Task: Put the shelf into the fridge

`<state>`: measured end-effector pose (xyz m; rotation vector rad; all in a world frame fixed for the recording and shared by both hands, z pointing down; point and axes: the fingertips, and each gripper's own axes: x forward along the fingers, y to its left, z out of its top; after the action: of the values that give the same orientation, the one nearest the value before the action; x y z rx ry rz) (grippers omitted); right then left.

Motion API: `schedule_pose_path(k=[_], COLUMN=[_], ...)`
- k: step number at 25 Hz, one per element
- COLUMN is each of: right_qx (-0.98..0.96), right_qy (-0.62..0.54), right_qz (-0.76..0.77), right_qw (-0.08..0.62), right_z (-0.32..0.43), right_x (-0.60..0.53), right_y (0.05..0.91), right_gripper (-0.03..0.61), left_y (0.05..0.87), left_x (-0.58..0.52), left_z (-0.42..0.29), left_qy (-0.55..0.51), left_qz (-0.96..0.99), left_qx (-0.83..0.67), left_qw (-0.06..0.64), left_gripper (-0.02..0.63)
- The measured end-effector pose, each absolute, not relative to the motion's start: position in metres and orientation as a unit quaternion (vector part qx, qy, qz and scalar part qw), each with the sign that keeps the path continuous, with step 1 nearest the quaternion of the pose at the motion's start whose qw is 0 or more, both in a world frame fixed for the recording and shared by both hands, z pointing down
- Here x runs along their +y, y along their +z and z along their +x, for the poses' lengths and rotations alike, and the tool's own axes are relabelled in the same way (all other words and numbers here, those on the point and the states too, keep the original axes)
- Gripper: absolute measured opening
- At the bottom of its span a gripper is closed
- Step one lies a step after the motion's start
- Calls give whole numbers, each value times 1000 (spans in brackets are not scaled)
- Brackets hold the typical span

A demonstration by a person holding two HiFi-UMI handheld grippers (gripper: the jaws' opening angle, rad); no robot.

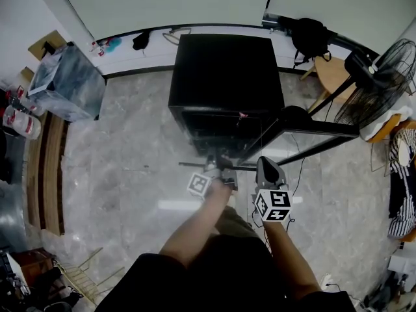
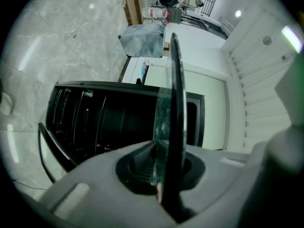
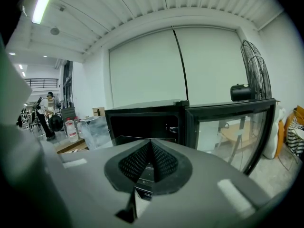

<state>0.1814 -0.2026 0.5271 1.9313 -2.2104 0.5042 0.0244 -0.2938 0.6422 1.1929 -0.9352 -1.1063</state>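
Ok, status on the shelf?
Left gripper clamped on glass shelf edge; right gripper jaws together, empty. Shelf outside, facing open fridge. Door open, nothing seen in the way.

I see the black fridge [image 1: 224, 77], its glass door [image 1: 312, 137] open. Just before the fridge's opening, my left gripper [image 1: 218, 171] holds the thin shelf [image 1: 194, 165]; my right gripper [image 1: 265, 164] is alongside.

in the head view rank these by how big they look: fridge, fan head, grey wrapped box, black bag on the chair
1. fridge, clearly largest
2 and 3. grey wrapped box and fan head: they look about alike, so no ranking between them
4. black bag, smallest
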Motion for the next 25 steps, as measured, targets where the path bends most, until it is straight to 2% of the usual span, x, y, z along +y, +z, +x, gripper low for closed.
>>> schedule_pose_path(k=[25], right_qx=[-732], right_qy=[171], right_qz=[655], right_qw=[70], right_z=[216], right_x=[-205], right_y=[542], right_gripper=[-2], left_y=[671], left_x=[-326], left_z=[40], left_qy=[-487], left_qz=[523], left_qx=[-406], left_qw=[570], left_gripper=[21])
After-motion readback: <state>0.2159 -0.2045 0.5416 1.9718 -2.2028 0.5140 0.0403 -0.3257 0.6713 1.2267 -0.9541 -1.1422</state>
